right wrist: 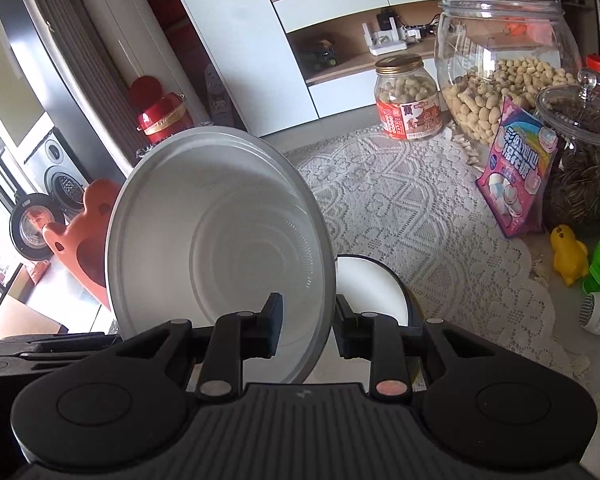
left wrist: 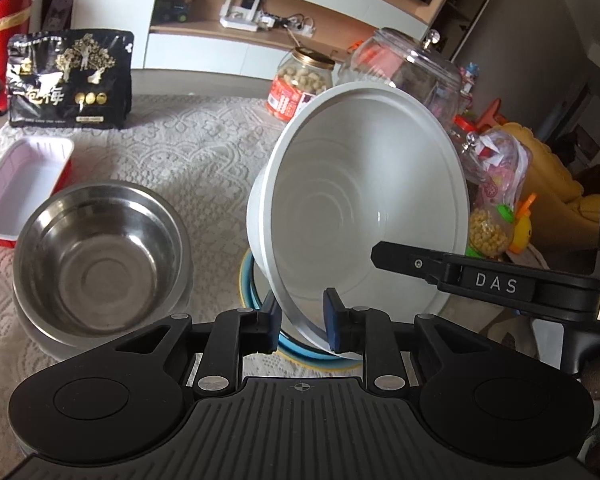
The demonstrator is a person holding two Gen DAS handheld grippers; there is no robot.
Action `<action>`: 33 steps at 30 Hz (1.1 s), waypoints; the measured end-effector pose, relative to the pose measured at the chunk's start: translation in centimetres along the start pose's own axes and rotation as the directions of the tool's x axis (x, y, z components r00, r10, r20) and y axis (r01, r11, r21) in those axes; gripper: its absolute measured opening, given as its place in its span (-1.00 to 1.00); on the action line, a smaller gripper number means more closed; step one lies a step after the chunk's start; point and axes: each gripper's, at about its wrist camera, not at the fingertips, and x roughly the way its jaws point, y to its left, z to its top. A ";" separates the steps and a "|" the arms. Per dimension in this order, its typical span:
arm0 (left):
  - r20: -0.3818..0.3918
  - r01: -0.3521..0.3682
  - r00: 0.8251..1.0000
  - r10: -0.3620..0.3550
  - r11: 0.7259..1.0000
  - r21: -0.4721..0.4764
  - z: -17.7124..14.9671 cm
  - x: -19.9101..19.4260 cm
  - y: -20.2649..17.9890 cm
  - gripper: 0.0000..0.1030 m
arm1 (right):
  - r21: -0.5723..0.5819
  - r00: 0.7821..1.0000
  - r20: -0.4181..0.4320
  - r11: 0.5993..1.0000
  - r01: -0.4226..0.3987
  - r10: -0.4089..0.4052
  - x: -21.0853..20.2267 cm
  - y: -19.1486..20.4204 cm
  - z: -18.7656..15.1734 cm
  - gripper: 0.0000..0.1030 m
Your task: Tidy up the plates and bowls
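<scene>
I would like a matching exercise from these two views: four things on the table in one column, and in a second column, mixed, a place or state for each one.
Things
1. white bowl
2. steel bowl
3. red tray
4. gold-lidded jar

Places or states
A. at the table's left edge, white inside
B. tilted on its side, rim clamped in both hand-held grippers
C. standing at the back, beside the big glass peanut jar
D. upright and empty, resting inside another bowl

Pairs: 1-B, 2-D, 3-A, 4-C
</scene>
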 end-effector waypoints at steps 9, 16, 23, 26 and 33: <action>-0.066 0.000 0.998 -0.001 1.000 -0.004 -0.5 2.0 0.0 -0.45 | 0.058 0.997 -0.066 0.998 0.030 -0.026 1.2 -2.6 -0.8 -0.10; -0.011 0.025 1.000 -0.025 0.999 -0.029 -0.3 0.9 0.4 -0.46 | 0.061 0.997 -0.059 0.997 0.046 -0.043 1.1 -2.8 -0.9 -0.07; 0.055 0.030 0.998 -0.026 0.996 -0.079 0.1 0.0 1.5 -0.46 | 0.038 0.997 -0.018 0.996 0.080 -0.079 0.8 -2.3 -0.9 -0.07; 0.036 -0.009 0.999 0.012 0.996 -0.086 -0.1 0.9 2.0 -0.46 | 0.009 0.992 0.013 0.992 0.124 -0.124 0.7 -2.0 -1.1 -0.07; 0.022 -0.050 0.998 0.053 0.994 -0.100 -0.5 1.7 2.9 -0.46 | -0.021 0.976 -0.011 0.975 0.219 -0.219 1.9 -2.7 -1.6 -0.06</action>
